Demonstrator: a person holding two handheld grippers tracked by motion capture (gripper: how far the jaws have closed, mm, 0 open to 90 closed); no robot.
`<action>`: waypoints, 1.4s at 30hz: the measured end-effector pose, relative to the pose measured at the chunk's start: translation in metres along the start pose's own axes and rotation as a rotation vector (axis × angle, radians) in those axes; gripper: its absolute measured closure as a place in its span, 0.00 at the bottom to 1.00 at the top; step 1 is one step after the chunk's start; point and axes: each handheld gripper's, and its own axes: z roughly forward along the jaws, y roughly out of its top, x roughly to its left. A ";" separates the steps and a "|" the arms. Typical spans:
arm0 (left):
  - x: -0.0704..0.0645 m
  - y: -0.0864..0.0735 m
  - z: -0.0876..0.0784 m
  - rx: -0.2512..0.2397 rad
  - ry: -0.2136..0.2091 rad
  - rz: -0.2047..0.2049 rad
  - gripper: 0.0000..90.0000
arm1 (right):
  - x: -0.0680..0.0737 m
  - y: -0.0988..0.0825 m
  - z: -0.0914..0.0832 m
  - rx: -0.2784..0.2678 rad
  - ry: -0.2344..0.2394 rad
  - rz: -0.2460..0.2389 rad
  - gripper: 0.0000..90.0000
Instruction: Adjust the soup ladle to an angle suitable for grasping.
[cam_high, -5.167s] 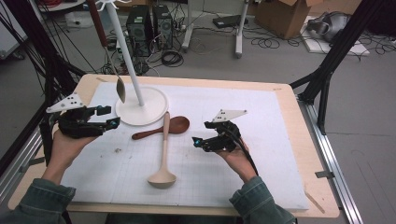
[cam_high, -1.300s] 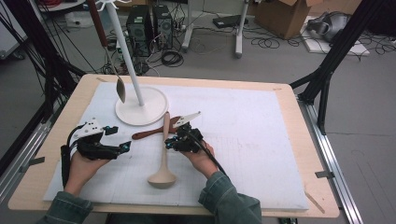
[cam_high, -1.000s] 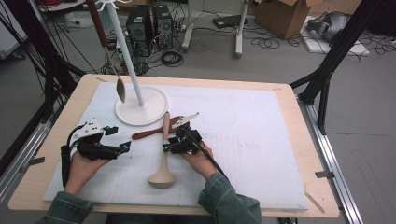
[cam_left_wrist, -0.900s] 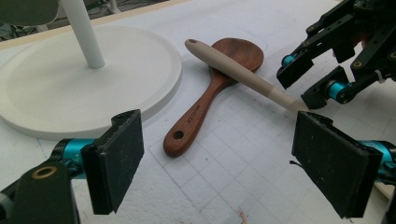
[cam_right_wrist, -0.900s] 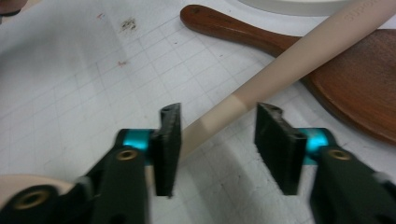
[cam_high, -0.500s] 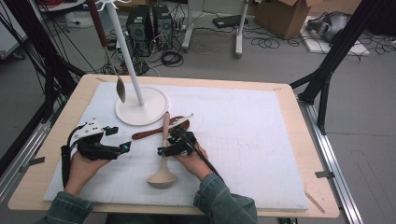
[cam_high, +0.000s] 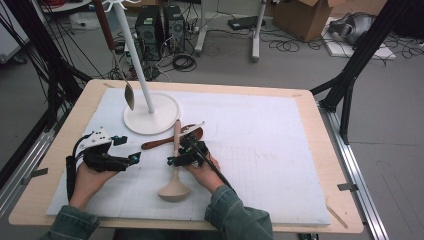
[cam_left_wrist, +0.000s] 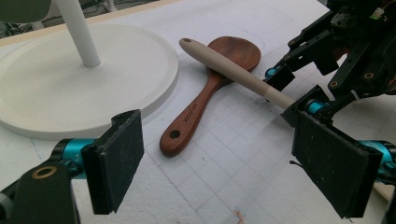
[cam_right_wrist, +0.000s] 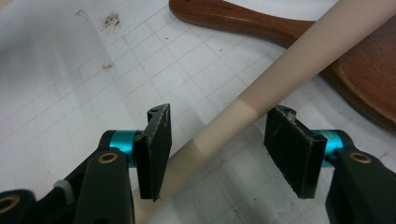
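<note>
Right gripper (cam_high: 176, 159) straddles the handle of the pale beige ladle (cam_right_wrist: 261, 98) at table centre, jaws half open, just been closing, not yet gripping. Handle rests on the dark brown wooden spoon (cam_left_wrist: 205, 93) at 12, so lifted for grabbing. Left gripper (cam_left_wrist: 224, 168) at 9, jaws wide w/ nothing held, near the white round stand base (cam_high: 170, 107).

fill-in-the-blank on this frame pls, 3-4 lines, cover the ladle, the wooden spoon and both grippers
1. The handle of the beige ladle lies across the bowl of the dark wooden ____.
2. The right gripper has its jaws on either side of the ladle's ____, pads not yet pressing; they have just been closing.
3. The left gripper has open jaws and holds ____.
4. A metal spoon hangs beside the pole of the white ____.

Missing words: spoon; handle; nothing; stand
</note>
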 end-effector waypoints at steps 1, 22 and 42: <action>0.000 0.000 0.000 0.001 -0.001 0.000 0.20 | 0.000 0.000 0.000 0.002 -0.001 0.004 0.47; 0.000 -0.001 0.002 0.010 -0.013 -0.002 0.22 | -0.001 0.001 -0.001 -0.017 0.071 0.062 0.59; -0.007 0.005 0.012 0.019 -0.096 -0.016 0.30 | 0.015 0.005 -0.015 -0.080 0.093 -0.004 0.67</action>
